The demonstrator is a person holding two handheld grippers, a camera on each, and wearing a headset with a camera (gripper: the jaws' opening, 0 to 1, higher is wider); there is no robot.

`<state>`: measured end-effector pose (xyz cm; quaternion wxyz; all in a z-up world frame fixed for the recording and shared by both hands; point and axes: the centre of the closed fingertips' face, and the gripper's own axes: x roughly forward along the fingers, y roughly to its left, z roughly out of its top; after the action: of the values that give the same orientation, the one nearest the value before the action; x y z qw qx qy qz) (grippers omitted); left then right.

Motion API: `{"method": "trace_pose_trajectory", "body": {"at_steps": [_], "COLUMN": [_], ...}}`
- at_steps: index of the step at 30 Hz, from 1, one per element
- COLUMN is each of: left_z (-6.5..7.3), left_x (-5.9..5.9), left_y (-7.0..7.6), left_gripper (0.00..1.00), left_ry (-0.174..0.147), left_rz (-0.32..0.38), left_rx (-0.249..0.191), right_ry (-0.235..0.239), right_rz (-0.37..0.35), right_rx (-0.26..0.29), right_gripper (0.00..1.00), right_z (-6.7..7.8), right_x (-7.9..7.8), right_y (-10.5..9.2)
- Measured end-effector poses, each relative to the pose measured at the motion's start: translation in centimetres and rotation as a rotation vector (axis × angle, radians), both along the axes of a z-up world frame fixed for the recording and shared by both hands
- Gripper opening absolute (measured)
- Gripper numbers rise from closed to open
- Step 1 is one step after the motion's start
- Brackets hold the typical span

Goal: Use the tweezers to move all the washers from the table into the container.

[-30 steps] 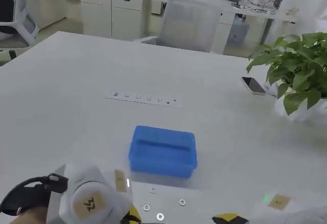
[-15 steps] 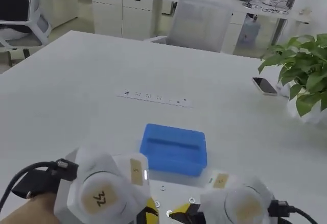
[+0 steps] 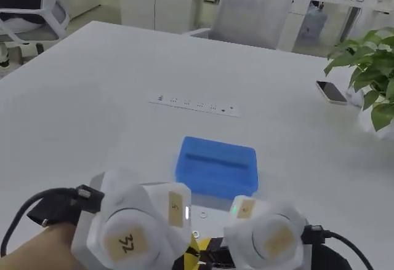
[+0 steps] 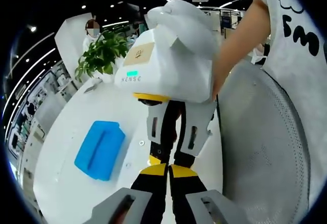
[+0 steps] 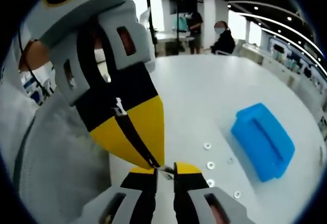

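While tip-to-tip, left tongs (image 5: 155, 159), right tongs (image 5: 164, 171)

Open-plan office, white desk (image 3: 123, 67), swivel chair (image 3: 255, 5), drawer cabinets (image 3: 160, 5), potted plant (image 3: 369, 61)

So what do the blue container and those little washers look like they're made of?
Blue container: probably moulded plastic, going by its uniform saturated colour, rounded corners and soft satin sheen. Washers: likely metal, since they are thin, pale silvery rings that glint against the white table, though they are too small to be sure.
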<state>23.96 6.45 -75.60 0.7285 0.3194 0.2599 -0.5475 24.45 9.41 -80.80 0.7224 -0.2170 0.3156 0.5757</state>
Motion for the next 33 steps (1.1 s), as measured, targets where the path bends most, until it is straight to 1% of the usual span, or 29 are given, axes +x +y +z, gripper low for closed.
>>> {"method": "trace_pose_trajectory", "body": {"at_steps": [1, 2, 3, 5, 6, 7, 9, 10, 11, 12, 13, 14, 15, 16, 17, 18, 19, 20, 21, 23, 25, 26, 27, 28, 29, 30, 32, 33], "left_z": [0.0, 0.0, 0.0, 0.1, 0.1, 0.2, 0.2, 0.1, 0.1, -0.1, -0.1, 0.0, 0.0, 0.1, 0.2, 0.1, 0.0, -0.1, -0.3, -0.5, -0.7, -0.6, -0.4, -0.2, 0.4, 0.8, 0.9, 0.6], "left_x": [0.1, 0.1, 0.3, 0.7, 0.8, 0.9, 1.1, 1.1, 1.1, 1.2, 1.2, 1.1, 1.1, 1.0, 0.9, 0.6, 0.4, 0.2, 0.0, -0.6, -0.9, -0.9, -0.7, -0.6, -0.3, 0.0, 0.2, 0.2], "left_y": [0.0, -0.1, 0.0, 0.1, 0.0, 0.0, 0.1, 0.1, 0.2, 0.5, 0.7, 1.3, 1.7, 2.5, 3.2, 4.3, 5.0, 6.3, 7.1, 8.7, 10.0, 10.4, 11.0, 11.1, 11.5, 11.7, 11.9, 11.9], "left_gripper": [0.00, 0.00, 0.00, 0.00, 0.00, 0.00, 0.00, 0.05, 0.11, 0.16, 0.18, 0.18, 0.19, 0.21, 0.25, 0.31, 0.36, 0.40, 0.46, 0.55, 0.64, 0.68, 0.73, 0.75, 0.75, 0.75, 0.76, 0.76], "left_ry": [-0.002, -0.003, -0.003, 0.000, -0.005, -0.011, -0.026, -0.024, -0.013, -0.009, -0.008, 0.001, 0.007, 0.005, -0.004, -0.017, -0.029, -0.053, -0.068, -0.085, -0.098, -0.109, -0.141, -0.154, -0.203, -0.235, -0.252, -0.245], "left_rz": [0.008, 0.011, 0.023, 0.071, 0.080, 0.093, 0.140, 0.166, 0.199, 0.246, 0.275, 0.342, 0.388, 0.454, 0.499, 0.557, 0.595, 0.657, 0.696, 0.774, 0.852, 0.882, 0.907, 0.915, 0.927, 0.945, 0.958, 0.954], "left_rx": [-0.003, -0.005, -0.009, -0.029, -0.035, -0.040, -0.058, -0.070, -0.085, -0.110, -0.127, -0.164, -0.186, -0.215, -0.228, -0.237, -0.241, -0.238, -0.233, -0.230, -0.230, -0.230, -0.218, -0.214, -0.206, -0.215, -0.227, -0.216], "right_ry": [0.001, 0.019, 0.048, 0.034, 0.024, 0.005, -0.027, -0.032, -0.029, -0.027, -0.027, -0.030, -0.029, -0.028, -0.029, -0.031, -0.029, -0.021, -0.015, 0.001, 0.019, 0.025, 0.027, 0.025, 0.021, 0.018, 0.007, 0.000], "right_rz": [0.000, -0.016, -0.036, -0.035, -0.033, -0.030, -0.022, -0.021, -0.024, -0.030, -0.036, -0.039, -0.041, -0.043, -0.043, -0.044, -0.047, -0.054, -0.060, -0.081, -0.111, -0.123, -0.128, -0.134, -0.138, -0.139, -0.144, -0.145], "right_rx": [0.001, 0.008, 0.023, 0.023, 0.020, 0.010, -0.011, -0.014, -0.011, -0.010, -0.012, -0.013, -0.013, -0.013, -0.014, -0.016, -0.016, -0.015, -0.012, 0.011, 0.050, 0.064, 0.072, 0.083, 0.092, 0.099, 0.103, 0.102], "right_gripper": [0.07, 0.07, 0.07, 0.06, 0.06, 0.05, 0.04, 0.03, 0.03, 0.03, 0.03, 0.02, 0.02, 0.02, 0.02, 0.02, 0.02, 0.02, 0.02, 0.02, 0.02, 0.02, 0.02, 0.02, 0.02, 0.02, 0.03, 0.03], "right_z": [-0.2, -0.2, -0.2, -0.1, -0.1, -0.1, -0.2, -0.2, -0.2, -0.2, -0.2, -0.2, -0.2, -0.2, -0.2, -0.1, -0.1, -0.1, -0.1, 0.2, 1.0, 1.4, 1.7, 2.1, 2.3, 2.6, 2.8, 2.9], "right_x": [0.2, 0.3, 0.4, 0.5, 0.6, 0.6, 0.7, 0.7, 0.7, 0.7, 0.8, 0.8, 0.9, 0.9, 0.9, 1.0, 1.1, 1.3, 1.5, 1.8, 2.5, 3.0, 3.3, 3.8, 4.2, 4.7, 5.4, 5.9], "right_y": [-0.1, -0.1, 0.0, 0.0, 0.0, 0.0, -0.2, -0.2, -0.2, -0.3, -0.4, -0.4, -0.5, -0.4, -0.4, -0.4, -0.4, -0.4, -0.4, -0.3, -0.1, 0.0, 0.1, 0.2, 0.3, 0.5, 0.8, 0.9]}}
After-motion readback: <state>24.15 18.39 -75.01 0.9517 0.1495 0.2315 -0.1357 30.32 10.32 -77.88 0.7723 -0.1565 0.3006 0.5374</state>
